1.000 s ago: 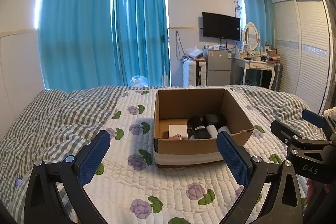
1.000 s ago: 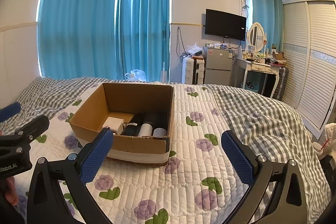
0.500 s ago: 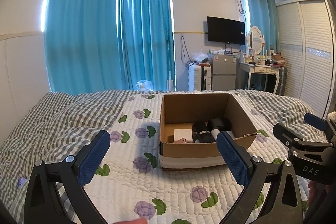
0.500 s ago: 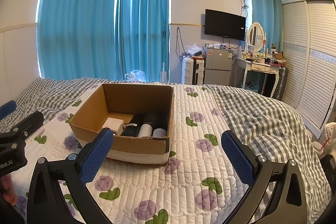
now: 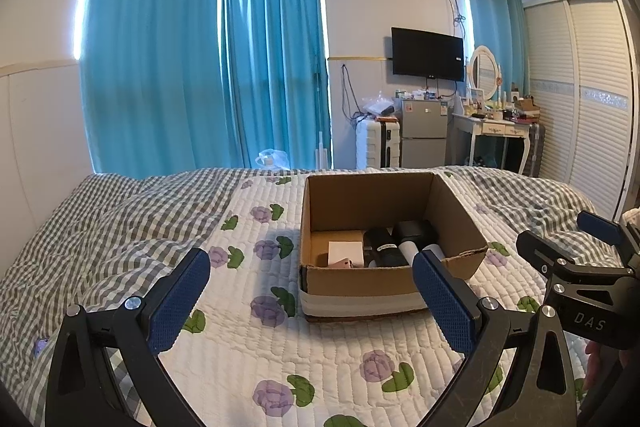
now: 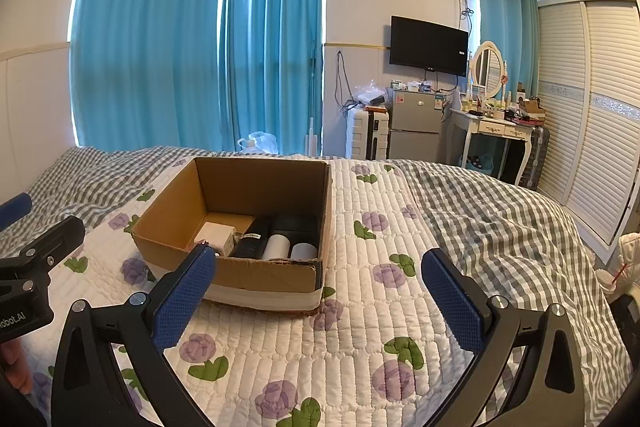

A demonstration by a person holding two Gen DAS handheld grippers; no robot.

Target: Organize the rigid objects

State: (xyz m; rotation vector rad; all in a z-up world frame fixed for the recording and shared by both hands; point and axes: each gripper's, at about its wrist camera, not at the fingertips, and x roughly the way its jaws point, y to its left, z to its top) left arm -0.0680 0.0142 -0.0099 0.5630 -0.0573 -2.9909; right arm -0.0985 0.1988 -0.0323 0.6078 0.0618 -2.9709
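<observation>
An open brown cardboard box [image 5: 362, 281] with a white band along its bottom edge stands on a white quilted bedspread with purple flowers and green leaves [image 5: 248, 343]. Inside the box, at its near side, several things lie close together: a small white rectangular box [image 6: 214, 235] on the left, a black cylindrical bottle [image 6: 251, 239] beside it, then a white cylinder [image 6: 276, 247] and a grey-white cylinder [image 6: 303, 251], with a dark block [image 6: 295, 223] behind them. In the left wrist view a small pink object [image 5: 340, 263] shows just in front of the white box; what it is I cannot tell.

The left gripper [image 5: 310, 301], black with blue textured pads, is held above the bedspread in front of the box. Its two fingers are wide apart and hold nothing. The right gripper [image 6: 318, 301] has the same look; its fingers are also wide apart and empty, and it is near the box, a little to the right of it.

Each gripper is visible at the edge of the other camera's view. A grey and white checked blanket [image 6: 492, 219] covers the sides of the bed. Behind the bed hang long turquoise curtains [image 5: 200, 67].
</observation>
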